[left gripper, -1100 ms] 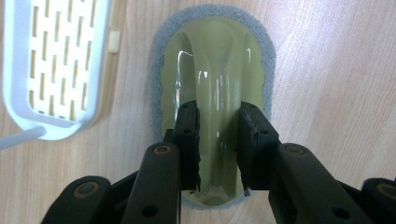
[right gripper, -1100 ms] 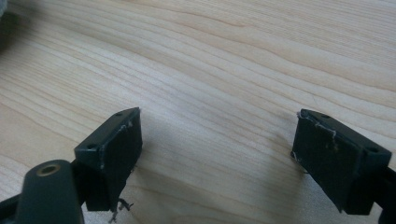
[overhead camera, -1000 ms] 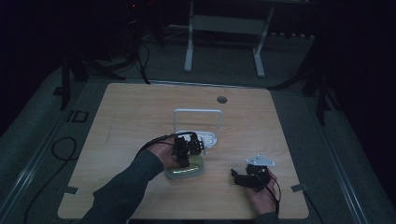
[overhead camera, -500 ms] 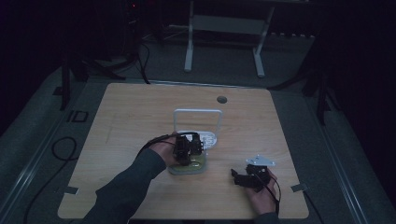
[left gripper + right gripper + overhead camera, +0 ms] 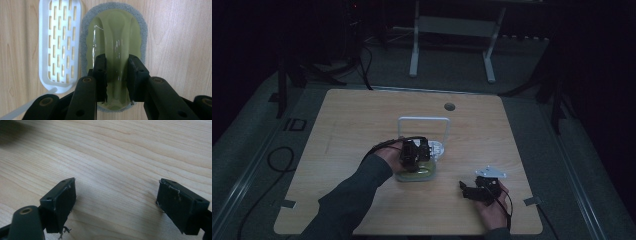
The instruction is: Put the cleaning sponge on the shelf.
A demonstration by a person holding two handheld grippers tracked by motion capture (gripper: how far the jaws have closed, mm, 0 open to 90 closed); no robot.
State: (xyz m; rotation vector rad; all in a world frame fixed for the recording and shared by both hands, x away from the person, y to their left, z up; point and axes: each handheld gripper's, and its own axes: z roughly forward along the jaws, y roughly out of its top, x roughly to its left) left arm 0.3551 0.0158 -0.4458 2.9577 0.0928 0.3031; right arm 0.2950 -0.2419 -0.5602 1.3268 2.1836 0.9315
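The green scrubber's ridge (image 5: 117,53) is clamped between the left tool's (image 5: 117,75) jaws; the right tool (image 5: 116,202) is held agape over the counter (image 5: 125,150).

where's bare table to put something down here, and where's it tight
Bare wood runs across the table's far strip beyond the white rack and down its left side. It is crowded mid-table, where the left hand-held gripper clamps the green scrubber beside the white slotted tray; the right hand-held gripper occupies the near right.

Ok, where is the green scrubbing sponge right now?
The green scrubbing sponge lies on the table near its middle, beside the white slotted tray, with the left gripper closed on its raised handle.
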